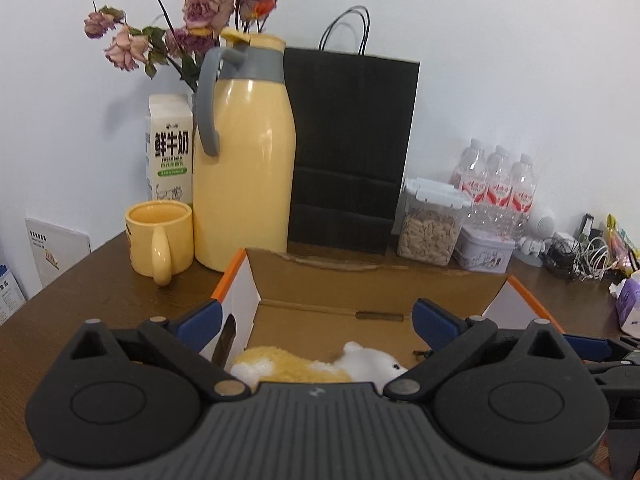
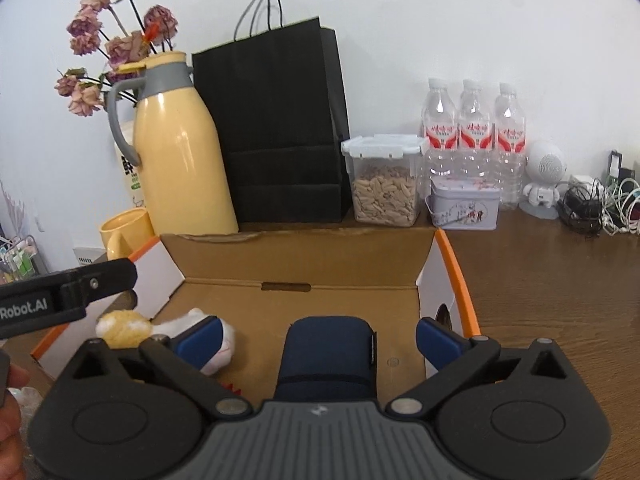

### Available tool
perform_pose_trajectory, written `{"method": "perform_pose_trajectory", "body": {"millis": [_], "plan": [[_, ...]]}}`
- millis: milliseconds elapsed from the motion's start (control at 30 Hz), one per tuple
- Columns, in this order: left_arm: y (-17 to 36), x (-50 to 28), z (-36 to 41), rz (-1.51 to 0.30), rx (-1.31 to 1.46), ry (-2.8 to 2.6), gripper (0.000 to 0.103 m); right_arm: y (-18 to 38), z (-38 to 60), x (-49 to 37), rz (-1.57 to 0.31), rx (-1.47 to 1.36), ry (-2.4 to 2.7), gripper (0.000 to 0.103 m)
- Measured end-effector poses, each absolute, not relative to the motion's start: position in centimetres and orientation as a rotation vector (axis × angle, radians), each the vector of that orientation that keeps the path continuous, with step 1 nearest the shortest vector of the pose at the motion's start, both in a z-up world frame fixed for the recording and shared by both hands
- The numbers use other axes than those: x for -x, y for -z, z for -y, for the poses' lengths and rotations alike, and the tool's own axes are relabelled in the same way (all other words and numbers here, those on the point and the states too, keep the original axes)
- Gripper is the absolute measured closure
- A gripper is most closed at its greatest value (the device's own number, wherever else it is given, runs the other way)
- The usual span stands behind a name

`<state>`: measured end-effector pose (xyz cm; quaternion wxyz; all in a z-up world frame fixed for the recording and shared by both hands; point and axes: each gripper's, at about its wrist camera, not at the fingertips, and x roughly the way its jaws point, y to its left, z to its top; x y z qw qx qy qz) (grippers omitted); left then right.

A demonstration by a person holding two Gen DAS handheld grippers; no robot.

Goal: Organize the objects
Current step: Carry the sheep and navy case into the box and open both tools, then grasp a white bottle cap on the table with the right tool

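An open cardboard box (image 1: 332, 280) with orange-edged side flaps sits on the brown table, also seen in the right wrist view as the box (image 2: 304, 256). A yellow and white plush toy (image 1: 304, 368) lies on the box floor between the wide-apart blue pads of my left gripper (image 1: 318, 322), which is open. In the right wrist view the plush toy (image 2: 124, 326) lies at the box's left. A dark blue pouch (image 2: 328, 354) rests on the box floor between the pads of my right gripper (image 2: 320, 340). Gaps show on both sides of the pouch, so this gripper is open too.
Behind the box stand a yellow mug (image 1: 160, 238), a yellow thermos jug (image 1: 244, 160), a milk carton (image 1: 170, 148), dried flowers (image 1: 180, 24), a black paper bag (image 1: 348, 148), a snack container (image 2: 384, 180), a tin (image 2: 466, 202) and water bottles (image 2: 474, 132). Tangled cables (image 2: 600, 208) lie at right.
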<state>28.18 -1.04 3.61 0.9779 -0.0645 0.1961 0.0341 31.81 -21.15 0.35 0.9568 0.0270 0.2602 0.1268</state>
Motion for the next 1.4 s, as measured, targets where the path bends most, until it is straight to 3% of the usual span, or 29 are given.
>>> {"method": "perform_pose_trajectory", "body": {"millis": [500,867,1400], "plan": [[-6.7,-21.3,1.2,-0.327,0.111,-0.033,0.0,-4.4,22.5,-23.9,-0.378,-0.035,-0.27,0.0],[-6.3,-14.7,-0.5,-0.362,0.079,-0.018,0.0,-3.0,25.1,-16.3,-0.47,0.039,-0.256,0.0],[-1.4,-8.7,-4.7,-0.49,0.072,-0.071,0.0,3.6,31.3,-9.8,-0.678,0.027,-0.183,0.0]]}}
